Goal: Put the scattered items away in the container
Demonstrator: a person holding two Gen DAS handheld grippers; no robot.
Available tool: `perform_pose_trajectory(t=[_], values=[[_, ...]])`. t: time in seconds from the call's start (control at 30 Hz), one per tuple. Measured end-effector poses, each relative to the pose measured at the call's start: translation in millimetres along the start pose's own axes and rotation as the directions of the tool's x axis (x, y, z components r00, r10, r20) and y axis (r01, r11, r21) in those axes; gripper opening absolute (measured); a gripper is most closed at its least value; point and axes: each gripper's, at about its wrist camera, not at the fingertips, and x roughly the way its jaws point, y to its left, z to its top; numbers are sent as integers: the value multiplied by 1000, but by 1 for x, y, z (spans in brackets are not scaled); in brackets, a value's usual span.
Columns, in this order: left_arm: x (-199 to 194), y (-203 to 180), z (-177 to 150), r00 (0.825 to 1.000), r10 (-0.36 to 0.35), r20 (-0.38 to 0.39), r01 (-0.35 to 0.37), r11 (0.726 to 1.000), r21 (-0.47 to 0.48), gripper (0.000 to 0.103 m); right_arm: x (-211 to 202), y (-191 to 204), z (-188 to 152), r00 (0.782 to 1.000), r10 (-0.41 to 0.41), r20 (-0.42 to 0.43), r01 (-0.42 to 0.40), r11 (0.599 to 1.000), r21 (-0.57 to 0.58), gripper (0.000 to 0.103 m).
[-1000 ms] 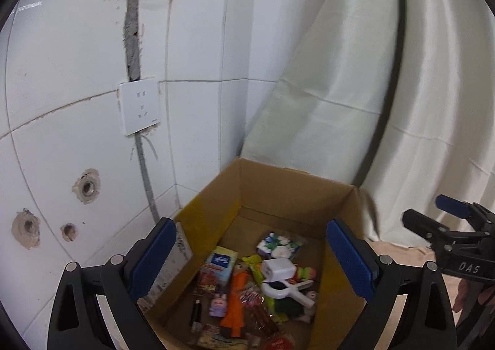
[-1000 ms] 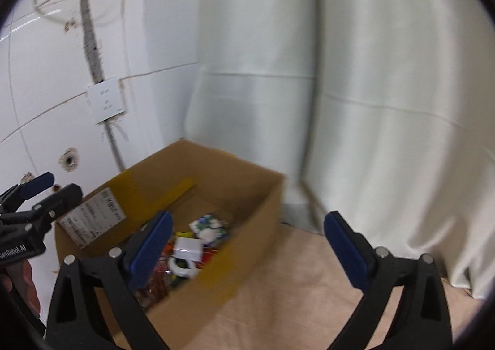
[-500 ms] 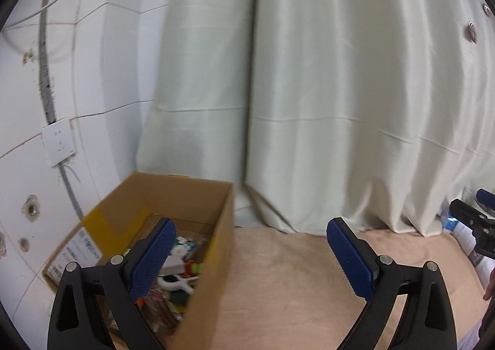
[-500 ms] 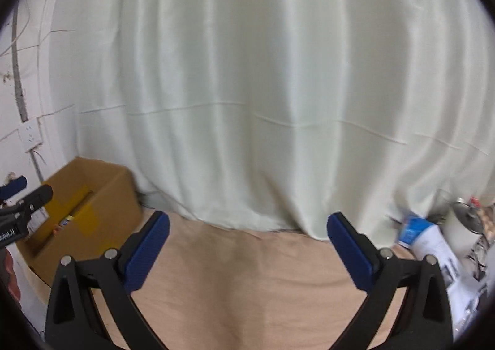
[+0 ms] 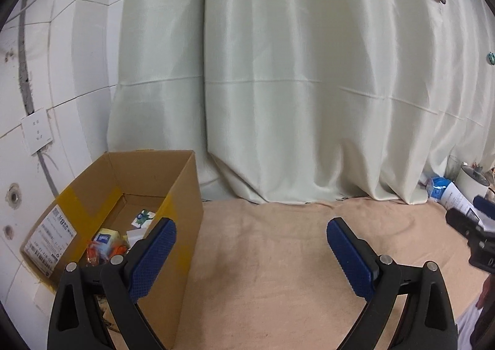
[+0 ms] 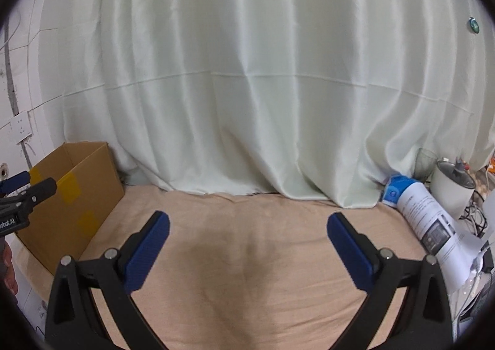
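With both jaws apart and empty, the left hand-held gripper point(image 5: 250, 241) hung nearer the box point(image 5: 182, 183), at its lower left holding the items point(image 5: 106, 240), than the right hand-held gripper point(image 6: 247, 237) did.

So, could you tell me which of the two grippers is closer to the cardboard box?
The left gripper: its left finger overlaps the cardboard box, whereas the right gripper is over bare beige cloth, away from it.
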Motion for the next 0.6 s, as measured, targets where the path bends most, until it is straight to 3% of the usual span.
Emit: perform_pose_trajectory(t=[0.2,0.6], values=[[-10,21,-9,998,57,8,-57,998,-22,99,4,33,-11,999,47,-5,-47,999,-9,103],[-5,40,-27,999,39,-22,-40,998,-41,99,11,43,-21,999,30,-28,-30,1000,4,103]])
